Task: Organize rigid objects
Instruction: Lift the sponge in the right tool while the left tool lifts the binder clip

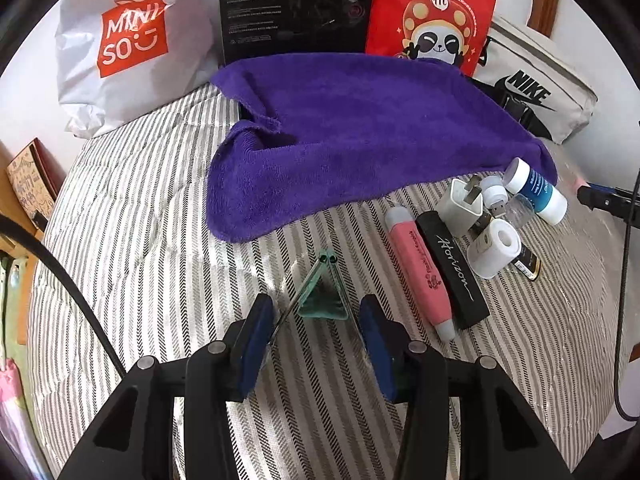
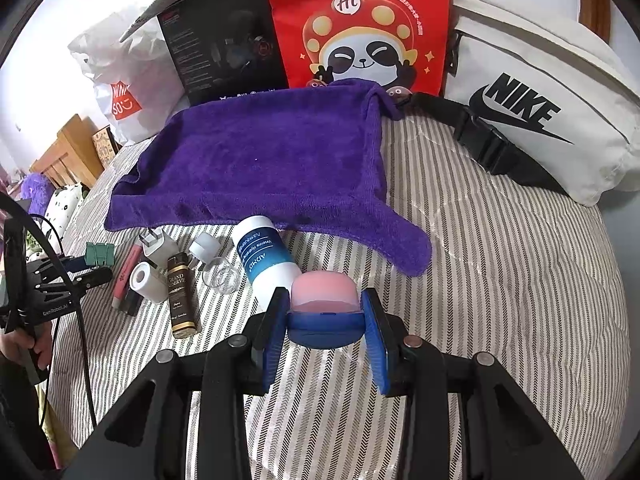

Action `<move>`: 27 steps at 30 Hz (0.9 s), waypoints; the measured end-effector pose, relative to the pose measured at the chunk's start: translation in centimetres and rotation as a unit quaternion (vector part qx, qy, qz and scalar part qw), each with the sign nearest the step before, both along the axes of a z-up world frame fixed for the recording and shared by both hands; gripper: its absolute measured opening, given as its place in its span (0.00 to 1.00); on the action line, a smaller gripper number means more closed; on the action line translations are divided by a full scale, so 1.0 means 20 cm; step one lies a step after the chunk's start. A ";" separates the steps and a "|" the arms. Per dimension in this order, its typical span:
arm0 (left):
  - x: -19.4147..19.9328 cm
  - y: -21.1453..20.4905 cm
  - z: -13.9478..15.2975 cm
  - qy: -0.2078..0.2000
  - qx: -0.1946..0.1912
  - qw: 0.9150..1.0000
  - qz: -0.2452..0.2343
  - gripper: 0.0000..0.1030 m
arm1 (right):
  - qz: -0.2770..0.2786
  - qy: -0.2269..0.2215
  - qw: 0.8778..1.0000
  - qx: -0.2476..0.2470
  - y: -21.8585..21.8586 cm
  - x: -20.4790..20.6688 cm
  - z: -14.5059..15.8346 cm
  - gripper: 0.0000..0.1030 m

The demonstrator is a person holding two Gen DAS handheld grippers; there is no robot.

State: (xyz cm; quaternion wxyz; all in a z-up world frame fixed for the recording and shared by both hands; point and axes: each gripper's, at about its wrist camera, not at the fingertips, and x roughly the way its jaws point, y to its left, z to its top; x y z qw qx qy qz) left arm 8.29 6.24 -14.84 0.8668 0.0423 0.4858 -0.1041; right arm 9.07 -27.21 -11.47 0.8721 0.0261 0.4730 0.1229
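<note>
Striped bedcover: left gripper stands part-open around a green binder clip, pads clear; right gripper clamps a pink-blue container, row of items to its left.

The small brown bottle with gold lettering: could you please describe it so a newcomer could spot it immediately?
Start at the purple towel spread on the striped bedcover; a cluster of small items lies along its near edge. The brown bottle lies there between a white paper roll and a clear glass vial, the only dark, gold-lettered one.
</note>
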 end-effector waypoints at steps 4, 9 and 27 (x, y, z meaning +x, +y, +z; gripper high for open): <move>0.04 -0.01 0.00 0.002 0.005 1.000 -0.005 0.43 | 0.002 0.004 1.000 -0.002 0.00 0.00 -0.01 0.36; 0.06 -0.02 0.00 -0.002 0.008 1.000 0.000 0.35 | 0.003 0.006 1.000 -0.002 0.00 0.00 -0.02 0.36; 0.07 0.00 0.09 -0.008 -0.026 1.000 0.005 0.22 | 0.007 -0.001 1.000 -0.004 0.00 0.03 0.01 0.36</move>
